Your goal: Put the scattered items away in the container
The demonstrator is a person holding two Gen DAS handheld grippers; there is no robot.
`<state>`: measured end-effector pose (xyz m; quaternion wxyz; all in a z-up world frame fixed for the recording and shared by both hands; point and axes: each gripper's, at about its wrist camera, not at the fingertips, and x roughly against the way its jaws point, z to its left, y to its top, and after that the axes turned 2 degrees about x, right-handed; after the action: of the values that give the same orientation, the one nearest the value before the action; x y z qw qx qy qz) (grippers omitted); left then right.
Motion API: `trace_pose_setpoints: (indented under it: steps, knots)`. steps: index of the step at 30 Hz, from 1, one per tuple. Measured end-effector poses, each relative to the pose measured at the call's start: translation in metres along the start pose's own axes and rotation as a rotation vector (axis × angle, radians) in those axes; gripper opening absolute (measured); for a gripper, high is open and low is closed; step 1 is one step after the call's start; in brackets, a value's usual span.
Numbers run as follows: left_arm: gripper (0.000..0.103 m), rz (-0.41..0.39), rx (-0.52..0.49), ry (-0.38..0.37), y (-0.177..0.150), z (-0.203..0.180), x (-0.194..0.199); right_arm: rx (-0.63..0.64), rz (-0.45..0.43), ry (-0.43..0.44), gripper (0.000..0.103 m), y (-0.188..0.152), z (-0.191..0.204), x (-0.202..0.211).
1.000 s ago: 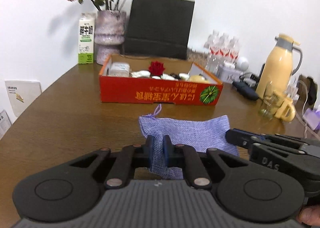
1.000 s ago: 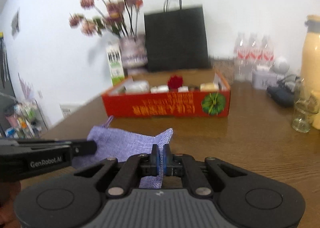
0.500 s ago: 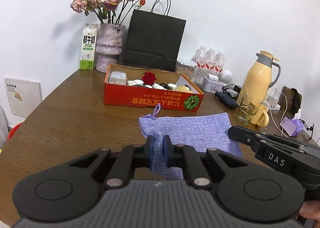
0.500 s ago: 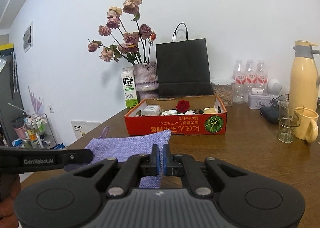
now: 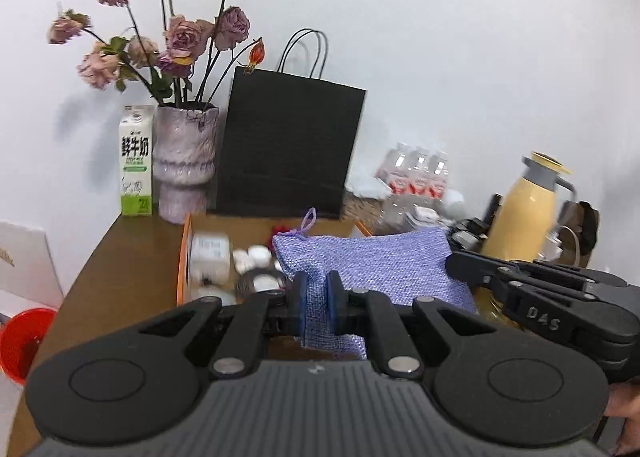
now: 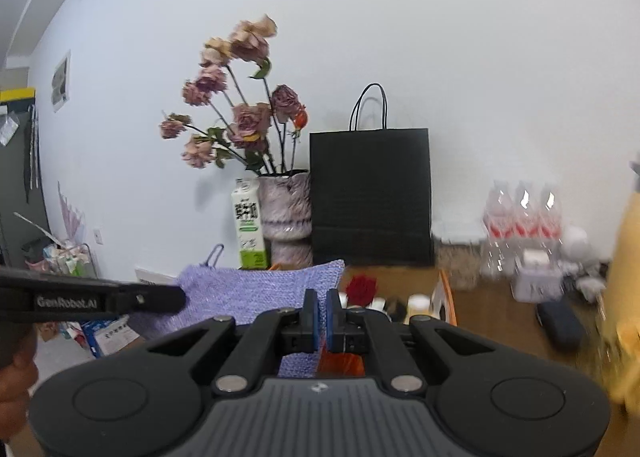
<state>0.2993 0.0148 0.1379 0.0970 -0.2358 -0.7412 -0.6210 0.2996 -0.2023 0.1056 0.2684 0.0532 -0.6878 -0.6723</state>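
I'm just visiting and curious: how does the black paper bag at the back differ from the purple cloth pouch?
The black paper bag stands stiff and upright on the table by the wall; the purple cloth pouch is soft and held up in the air over the orange box.
The bag has two looped handles; the pouch has a drawstring.
The bag is untouched; the left claw and right claw pinch the pouch.

the purple pouch (image 5: pixel 372 265) covered the right half of the orange box (image 5: pixel 182 257), hiding most of a red rose (image 5: pixel 280 228) at twelve o'clock of it. in the right wrist view the water bottles (image 6: pixel 520 213) and small clutter at three o'clock were smeared by blur, and the yellow flask (image 6: pixel 628 297) was cut off by the edge. the milk carton (image 6: pixel 249 229) print was too blurred to read.
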Motion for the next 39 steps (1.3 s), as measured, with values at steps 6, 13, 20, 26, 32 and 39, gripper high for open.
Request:
trace_pose_setpoints:
  steps: [6,13,20,26,32,39]
  knots:
    - [0.011,0.093,-0.001,0.077,0.045,0.024,-0.099,-0.007,0.110,0.004,0.003,0.041,-0.029,-0.111]
    - [0.011,0.241,-0.017,0.155,0.043,0.052,-0.212,0.015,0.293,-0.023,0.003,0.031,-0.053,-0.233]
    - [0.012,0.342,-0.051,0.185,0.015,0.068,-0.273,0.009,0.473,-0.037,0.003,-0.013,-0.069,-0.309]
    - [0.038,0.369,-0.047,0.210,0.005,0.080,-0.277,-0.042,0.574,-0.047,0.015,-0.032,-0.075,-0.333]
    - [0.054,0.351,-0.008,0.212,0.028,0.078,-0.245,-0.036,0.523,-0.068,0.039,-0.007,-0.078,-0.312]
    - [0.089,0.332,-0.024,0.255,0.041,0.071,-0.205,0.023,0.478,-0.053,0.073,0.031,-0.072,-0.263]
